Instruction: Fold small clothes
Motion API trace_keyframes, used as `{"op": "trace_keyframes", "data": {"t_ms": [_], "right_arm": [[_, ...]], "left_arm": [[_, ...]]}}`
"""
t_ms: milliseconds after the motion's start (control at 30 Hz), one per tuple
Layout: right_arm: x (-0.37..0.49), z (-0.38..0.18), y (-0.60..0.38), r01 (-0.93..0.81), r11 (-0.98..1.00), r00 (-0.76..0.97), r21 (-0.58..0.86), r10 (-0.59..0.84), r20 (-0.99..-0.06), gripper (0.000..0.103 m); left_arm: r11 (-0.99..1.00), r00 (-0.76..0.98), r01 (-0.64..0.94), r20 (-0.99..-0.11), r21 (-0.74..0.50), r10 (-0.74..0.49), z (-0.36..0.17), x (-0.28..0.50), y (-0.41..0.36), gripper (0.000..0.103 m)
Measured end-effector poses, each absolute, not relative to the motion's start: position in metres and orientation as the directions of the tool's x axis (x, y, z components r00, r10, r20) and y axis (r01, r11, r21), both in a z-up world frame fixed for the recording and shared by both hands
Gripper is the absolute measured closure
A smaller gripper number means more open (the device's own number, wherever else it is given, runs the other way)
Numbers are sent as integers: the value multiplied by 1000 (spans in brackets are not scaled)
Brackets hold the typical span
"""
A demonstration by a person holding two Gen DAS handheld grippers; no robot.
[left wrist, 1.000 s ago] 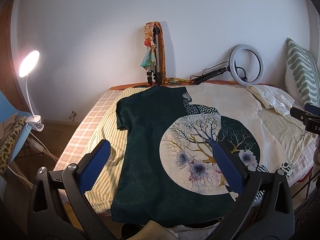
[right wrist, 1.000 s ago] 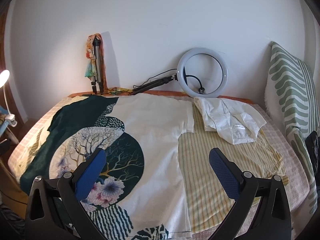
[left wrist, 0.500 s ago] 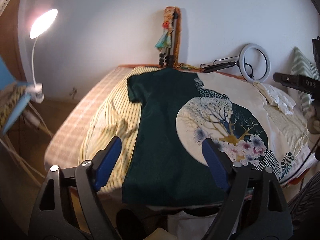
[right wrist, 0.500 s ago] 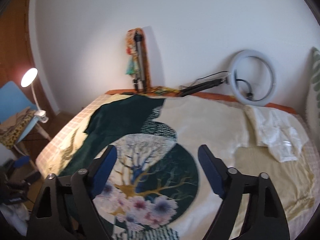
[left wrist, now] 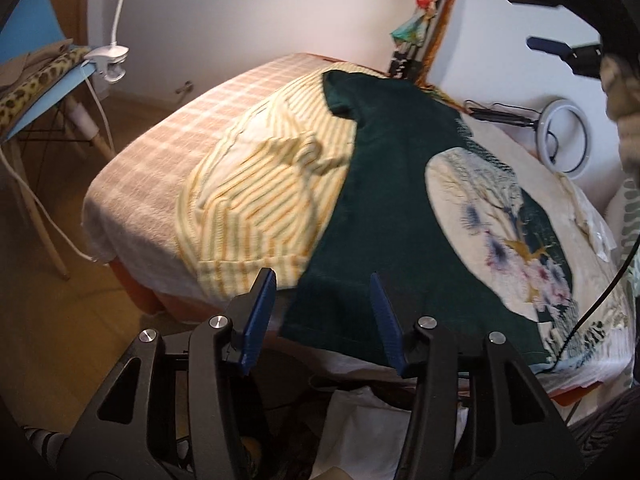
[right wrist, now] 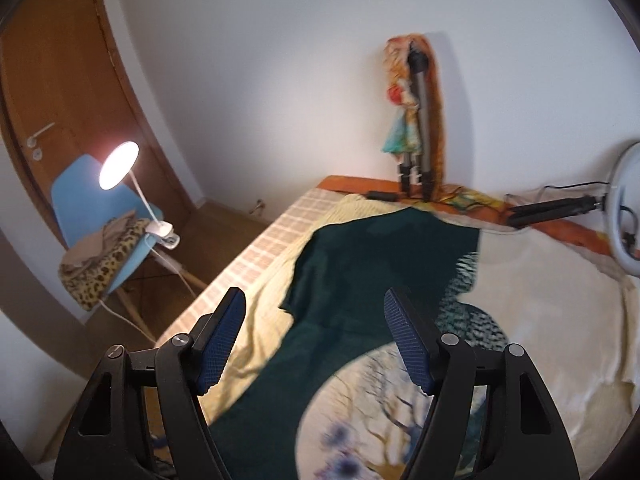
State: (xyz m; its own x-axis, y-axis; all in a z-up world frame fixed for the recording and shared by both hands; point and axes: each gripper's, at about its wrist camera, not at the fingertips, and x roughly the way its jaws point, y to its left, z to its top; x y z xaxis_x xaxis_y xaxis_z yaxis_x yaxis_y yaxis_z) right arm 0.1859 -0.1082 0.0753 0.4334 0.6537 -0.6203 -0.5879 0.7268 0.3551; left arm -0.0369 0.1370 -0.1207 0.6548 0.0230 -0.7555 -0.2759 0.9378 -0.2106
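A T-shirt [left wrist: 392,200], dark green on its left half and cream on its right, with a round tree-and-flower print, lies flat on the bed. My left gripper [left wrist: 324,316] hovers at the shirt's near left hem corner. Its jaws are closing, with the corner lying below and between the blue pads [left wrist: 262,312], which do not press on it. My right gripper [right wrist: 314,340] hangs over the green left side of the T-shirt [right wrist: 360,280], close to the left sleeve. Its jaws are closing too, with nothing gripped. In the left wrist view the right gripper [left wrist: 520,20] shows at the top right.
A yellow striped cloth [left wrist: 256,200] lies under the shirt on the checked bed cover [left wrist: 160,140]. A blue chair [right wrist: 80,196] with leopard-print fabric and a lit clip lamp [right wrist: 118,164] stands left of the bed. A tripod [right wrist: 420,120] and a ring light [left wrist: 564,136] stand at the wall.
Both grippers moved left and their jaws narrowed. The left one sank toward the shirt's near left hem corner. The right one crossed from the cream side to the green side.
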Motion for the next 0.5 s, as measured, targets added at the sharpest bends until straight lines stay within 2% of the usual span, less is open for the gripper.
{"op": "trace_keyframes", "data": {"t_ms": [67, 133, 300, 367, 433, 500], "right_arm": [[204, 68, -89, -577, 714, 392, 396, 667, -634, 33], [222, 58, -64, -561, 709, 354, 426, 672, -651, 39], [258, 29, -6, -553, 724, 317, 412, 641, -699, 39], [270, 16, 12, -553, 731, 307, 399, 624, -719, 43], [283, -3, 35, -550, 738, 286, 391, 606, -742, 50], [295, -20, 55, -545, 746, 263, 382, 585, -767, 50]], "left_arm": [[933, 641, -300, -766, -198, 44, -127, -37, 143, 56], [927, 628, -307, -778, -215, 27, -132, -35, 147, 64], [919, 609, -302, -793, -254, -19, -142, -31, 150, 71], [916, 609, -301, -793, -264, -28, -142, -29, 149, 75], [918, 605, -293, -795, -268, -39, -144, -26, 146, 85], [924, 607, -278, -794, -263, -43, -143, -23, 141, 91]]}}
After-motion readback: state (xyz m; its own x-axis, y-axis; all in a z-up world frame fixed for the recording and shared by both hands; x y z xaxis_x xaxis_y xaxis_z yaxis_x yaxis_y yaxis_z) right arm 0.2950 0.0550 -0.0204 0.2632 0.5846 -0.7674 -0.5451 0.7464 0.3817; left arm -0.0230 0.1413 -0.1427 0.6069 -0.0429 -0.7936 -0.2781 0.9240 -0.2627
